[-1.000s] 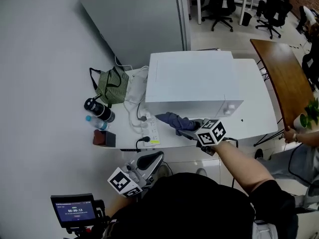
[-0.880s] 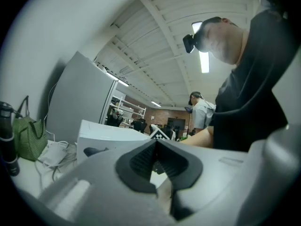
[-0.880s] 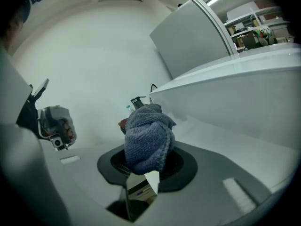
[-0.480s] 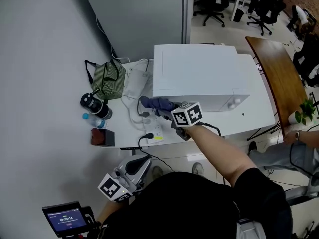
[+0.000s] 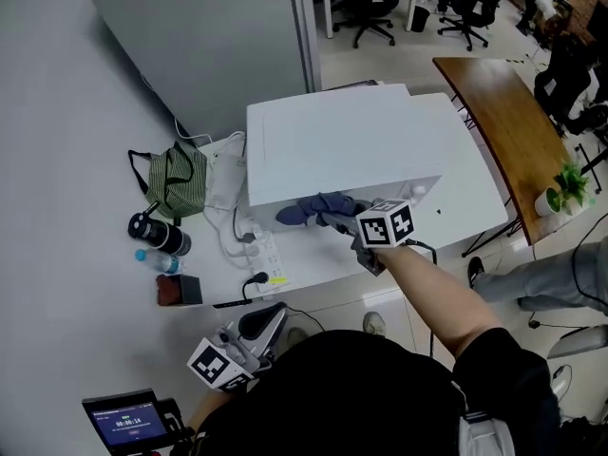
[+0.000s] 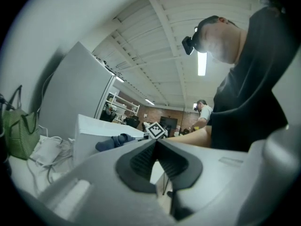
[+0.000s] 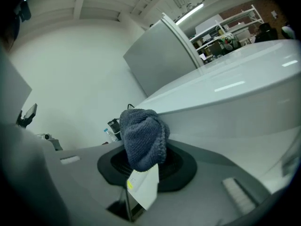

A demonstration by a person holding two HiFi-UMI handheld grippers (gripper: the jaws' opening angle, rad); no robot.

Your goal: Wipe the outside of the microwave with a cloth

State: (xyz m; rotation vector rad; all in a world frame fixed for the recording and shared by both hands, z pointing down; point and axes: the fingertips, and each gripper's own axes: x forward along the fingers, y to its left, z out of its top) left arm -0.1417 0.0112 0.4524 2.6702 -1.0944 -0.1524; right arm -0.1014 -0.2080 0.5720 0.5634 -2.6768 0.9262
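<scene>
The right gripper [image 5: 342, 222] pinches the cloth [image 5: 309, 209] against the microwave's [image 5: 351, 145] near face for wiping. The left gripper [image 6: 157, 144], closed and empty, idles.

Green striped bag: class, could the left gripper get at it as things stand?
Probably yes. The left gripper, shut and empty, hangs before the table; the bag lies on that same side, and the right gripper is over at the microwave. Only cables lie between.

My cloth [image 5: 315, 209] is dark blue, the microwave [image 5: 342, 145] white, the bag [image 5: 173, 180] green-striped. My right gripper [image 5: 344, 222] carries black-and-white square markers.
</scene>
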